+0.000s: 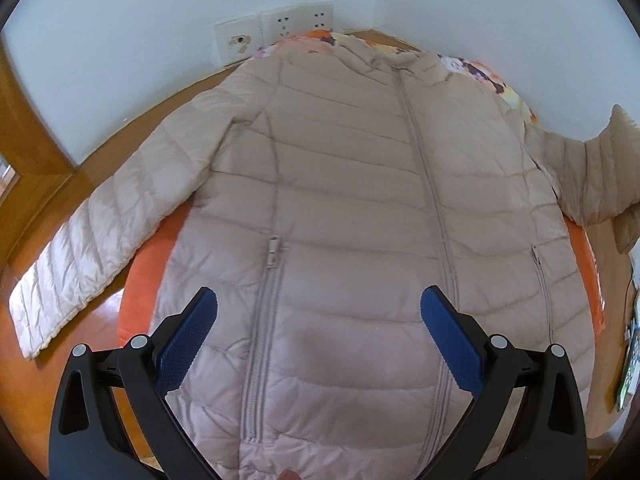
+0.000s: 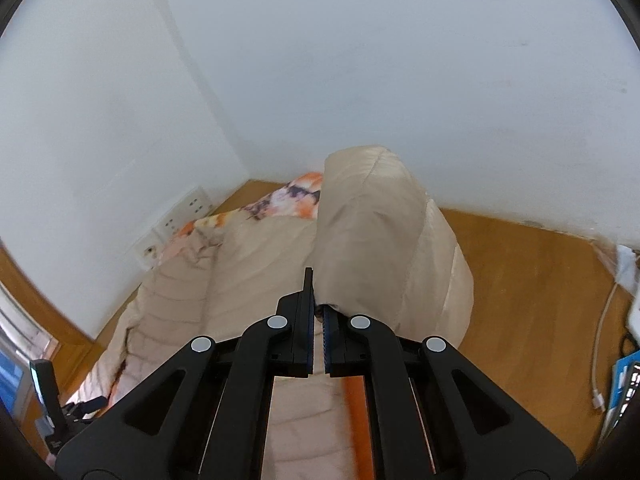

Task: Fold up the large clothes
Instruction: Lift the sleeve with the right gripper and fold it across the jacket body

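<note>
An orange floral cloth (image 1: 308,42) covers the wooden floor (image 2: 532,280); wall sockets (image 1: 276,30) at its far edge; a white cable (image 2: 600,344) along the right edge.

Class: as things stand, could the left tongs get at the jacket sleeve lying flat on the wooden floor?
Probably yes. The left tongs hang open and empty over the puffer jacket, and nothing covers the flat sleeve. The right tongs hold only the other sleeve.

Your left view cuts the jacket (image 1: 340,208) hem at 6 o'clock; the raised sleeve (image 2: 384,240) hides the desk corner behind it.
</note>
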{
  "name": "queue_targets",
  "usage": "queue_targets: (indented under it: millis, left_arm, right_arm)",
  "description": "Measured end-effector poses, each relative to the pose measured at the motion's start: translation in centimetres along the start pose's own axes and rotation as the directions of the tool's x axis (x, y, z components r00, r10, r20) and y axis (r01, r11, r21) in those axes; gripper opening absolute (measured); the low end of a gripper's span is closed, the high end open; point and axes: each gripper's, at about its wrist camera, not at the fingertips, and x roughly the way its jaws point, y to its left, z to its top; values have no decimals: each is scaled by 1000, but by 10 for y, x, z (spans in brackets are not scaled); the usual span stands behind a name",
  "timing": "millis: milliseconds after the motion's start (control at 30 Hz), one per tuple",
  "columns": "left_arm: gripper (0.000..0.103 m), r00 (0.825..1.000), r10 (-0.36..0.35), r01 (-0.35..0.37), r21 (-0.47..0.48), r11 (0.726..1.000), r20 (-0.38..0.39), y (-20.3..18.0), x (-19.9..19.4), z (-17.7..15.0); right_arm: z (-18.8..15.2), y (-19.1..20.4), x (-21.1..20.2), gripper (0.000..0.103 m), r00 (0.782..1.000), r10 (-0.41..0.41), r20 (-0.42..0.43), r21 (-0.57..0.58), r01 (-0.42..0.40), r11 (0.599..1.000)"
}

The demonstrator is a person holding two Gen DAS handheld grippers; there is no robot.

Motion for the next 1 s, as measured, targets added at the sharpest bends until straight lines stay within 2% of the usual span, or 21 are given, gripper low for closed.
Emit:
queue_targets:
  millis: [300,467,833,1000]
  left_arm:
    - [97,1000,-8,9,-25,1000,30,23,-6,2]
    - [97,999,-9,10,-36,999,32,35,-5,2]
    - [97,1000,-7,8,-64,998,27,57,0,4]
    - [97,1000,-22,24,-66,998,20,65,0,2]
  right_arm:
    - [-9,53,32,4,996,64,-64,-63,-68,996]
    - [-27,86,61,4,990,80,-114,-107,-92,990]
    - [-76,136,109,4,963,91,-252,-172,-137,976]
    - [-106,138,146,4,937,39,-346,-183,-109,977]
